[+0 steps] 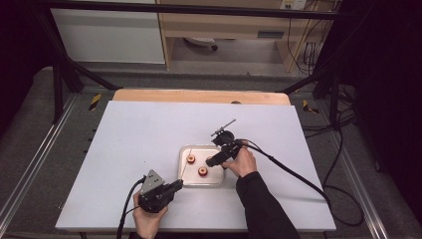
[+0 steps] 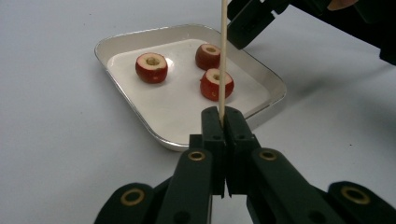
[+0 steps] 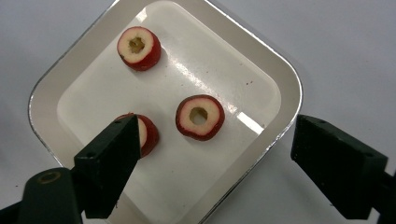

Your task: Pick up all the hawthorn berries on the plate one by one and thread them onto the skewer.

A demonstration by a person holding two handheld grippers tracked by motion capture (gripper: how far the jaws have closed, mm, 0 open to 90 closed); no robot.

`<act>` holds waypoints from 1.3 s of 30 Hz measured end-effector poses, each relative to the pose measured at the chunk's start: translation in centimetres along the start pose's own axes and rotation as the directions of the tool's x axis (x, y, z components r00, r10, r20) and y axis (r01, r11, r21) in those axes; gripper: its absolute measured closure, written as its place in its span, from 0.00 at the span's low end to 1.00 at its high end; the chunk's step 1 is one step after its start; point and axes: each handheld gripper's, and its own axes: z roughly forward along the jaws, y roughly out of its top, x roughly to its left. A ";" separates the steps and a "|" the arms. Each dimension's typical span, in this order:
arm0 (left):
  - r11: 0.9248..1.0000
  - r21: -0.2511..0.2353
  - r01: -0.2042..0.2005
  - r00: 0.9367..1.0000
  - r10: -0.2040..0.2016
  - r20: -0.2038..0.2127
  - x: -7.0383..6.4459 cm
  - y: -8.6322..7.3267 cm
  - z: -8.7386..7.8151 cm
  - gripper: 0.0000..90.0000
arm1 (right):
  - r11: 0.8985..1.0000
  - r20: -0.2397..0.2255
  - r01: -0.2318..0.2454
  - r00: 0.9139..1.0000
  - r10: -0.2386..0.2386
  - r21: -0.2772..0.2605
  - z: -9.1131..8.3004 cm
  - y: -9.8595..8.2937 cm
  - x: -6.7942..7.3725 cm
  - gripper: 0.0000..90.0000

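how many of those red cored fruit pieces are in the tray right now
3, all lying in the tray: the far piece, the middle piece, and the near piece partly behind a jaw of the right gripper.

Tray (image 1: 185, 175) sits on the table (image 1: 129, 144), right of centre, nearer the near edge. Three fruit pieces in tray: one (image 3: 138, 47) toward the left edge, two (image 3: 200, 117) (image 3: 148, 134) close together toward the right. Left gripper (image 1: 174, 187) just off the tray's near-left corner, holding a skewer (image 2: 223, 56) that slants over the tray. Right gripper (image 1: 215, 160) above the tray's right edge.
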 end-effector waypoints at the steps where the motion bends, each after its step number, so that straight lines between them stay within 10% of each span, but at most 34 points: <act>1: 1.000 0.002 0.000 1.000 0.000 -0.002 0.0 0.0 0.0 0.98 | 1.000 -0.002 0.001 1.000 -0.001 0.008 0.2 0.2 0.0 0.22; 21: 0.999 0.036 0.016 1.000 -0.016 0.002 -0.1 -0.4 0.2 0.98 | 0.993 -0.033 -0.059 0.998 0.063 0.106 2.8 1.5 -0.1 0.56; 39: 0.999 0.041 0.014 1.000 -0.015 0.010 -0.3 -0.4 0.4 0.99 | 0.993 -0.027 -0.071 0.997 0.074 0.095 2.6 1.5 -0.2 0.66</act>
